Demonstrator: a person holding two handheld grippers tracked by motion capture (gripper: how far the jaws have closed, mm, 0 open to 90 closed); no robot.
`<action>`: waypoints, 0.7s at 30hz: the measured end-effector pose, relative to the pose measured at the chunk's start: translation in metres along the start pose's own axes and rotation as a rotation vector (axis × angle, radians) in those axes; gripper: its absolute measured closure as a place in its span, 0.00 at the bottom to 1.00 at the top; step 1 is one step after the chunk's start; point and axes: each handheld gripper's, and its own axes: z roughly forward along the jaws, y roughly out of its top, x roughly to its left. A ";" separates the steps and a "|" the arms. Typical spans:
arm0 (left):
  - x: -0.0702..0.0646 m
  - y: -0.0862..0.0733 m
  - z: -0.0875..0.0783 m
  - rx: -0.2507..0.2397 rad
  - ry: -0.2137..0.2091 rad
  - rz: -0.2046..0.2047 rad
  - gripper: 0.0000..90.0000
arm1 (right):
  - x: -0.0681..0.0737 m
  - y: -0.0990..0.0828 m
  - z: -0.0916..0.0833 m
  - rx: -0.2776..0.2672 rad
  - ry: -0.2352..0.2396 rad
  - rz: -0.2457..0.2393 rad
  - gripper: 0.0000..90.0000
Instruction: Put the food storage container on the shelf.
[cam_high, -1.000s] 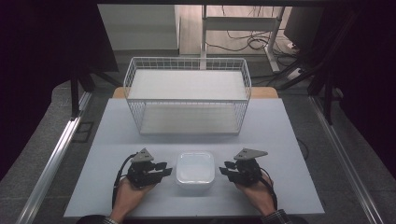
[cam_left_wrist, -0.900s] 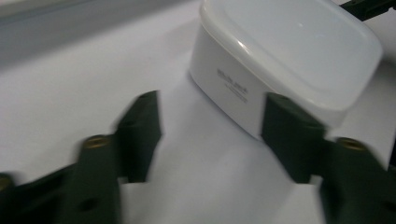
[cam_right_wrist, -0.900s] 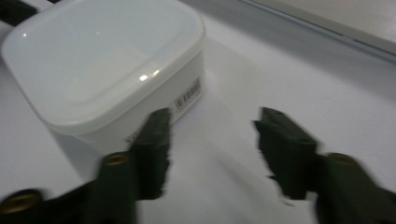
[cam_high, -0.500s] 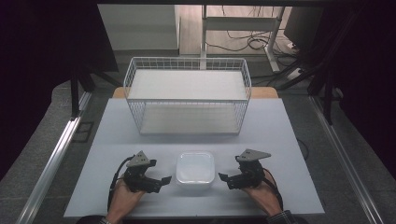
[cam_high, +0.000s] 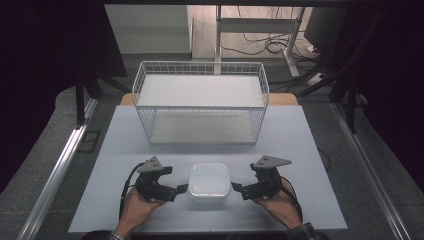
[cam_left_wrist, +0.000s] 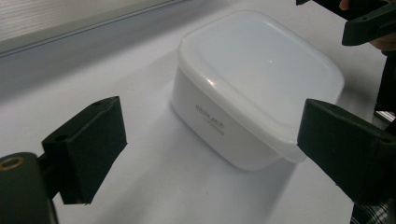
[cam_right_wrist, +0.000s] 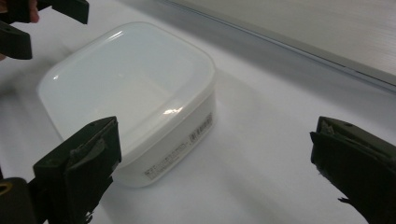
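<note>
From the high view, your box (cam_high: 209, 181) sits lid on at the middle of the bench's (cam_high: 300, 145) near edge, with the wire basket (cam_high: 201, 100) well behind it toward the far edge. Your left gripper (cam_high: 176, 190) and right gripper (cam_high: 239, 189) flank it, each just beside a side wall, neither touching. In the left gripper view the jaws have just been opening and stand wide, nothing between them, the box (cam_left_wrist: 252, 88) ahead and slightly right. In the right gripper view the jaws have likewise just been opening and gape wide and empty, the box (cam_right_wrist: 135, 93) ahead to the left. It looks like light, thin, smooth plastic: probably slippery, and its walls may flex. Take it under the lid's rim on opposite sides, squeezing gently.
</note>
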 end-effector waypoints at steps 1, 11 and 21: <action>0.000 0.002 0.001 0.002 -0.004 0.005 0.10 | 0.001 0.001 0.001 0.002 0.003 0.003 0.02; -0.005 0.015 0.017 0.027 -0.049 0.029 0.15 | 0.009 0.010 0.010 0.014 0.049 -0.005 0.09; -0.001 0.018 0.029 0.053 -0.064 0.020 0.17 | 0.016 0.020 0.029 0.062 0.065 -0.032 0.17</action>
